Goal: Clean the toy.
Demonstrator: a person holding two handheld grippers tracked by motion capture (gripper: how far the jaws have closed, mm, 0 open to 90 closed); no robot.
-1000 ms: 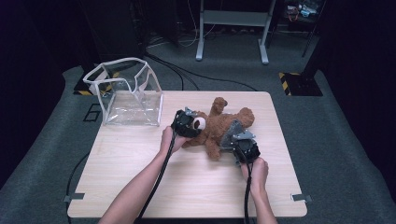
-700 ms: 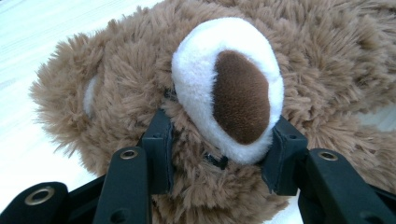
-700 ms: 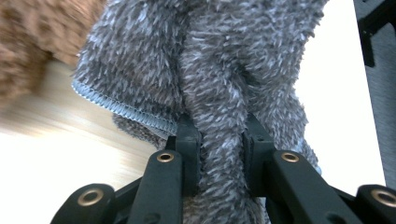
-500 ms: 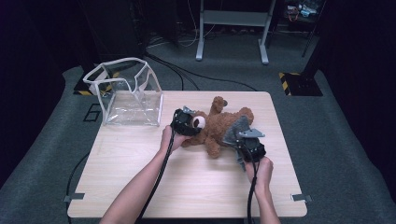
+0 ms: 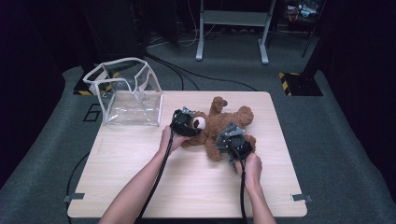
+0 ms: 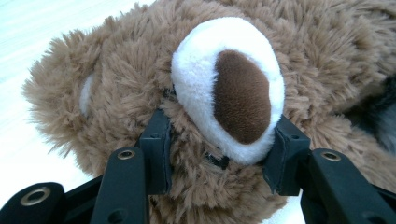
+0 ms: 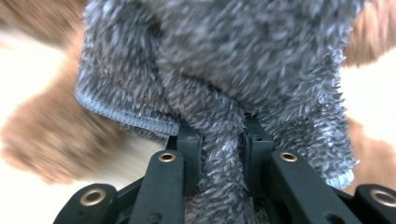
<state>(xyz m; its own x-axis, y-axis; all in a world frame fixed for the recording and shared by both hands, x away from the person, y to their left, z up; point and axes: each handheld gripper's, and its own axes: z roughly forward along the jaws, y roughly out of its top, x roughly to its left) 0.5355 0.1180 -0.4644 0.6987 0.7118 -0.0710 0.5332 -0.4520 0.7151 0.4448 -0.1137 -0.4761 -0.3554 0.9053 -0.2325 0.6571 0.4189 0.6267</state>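
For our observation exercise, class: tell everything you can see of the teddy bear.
The teddy bear is brown plush with a white muzzle, a dark brown nose and a fuzzy grey garment. It lies sprawled on the wooden table, right of the clear bag and apart from it. The left gripper is shut on its muzzle; the right gripper pinches a fold of the grey garment.

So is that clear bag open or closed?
Open. The clear bag stands upright on the table, its white-edged mouth gaping, nothing visible inside.
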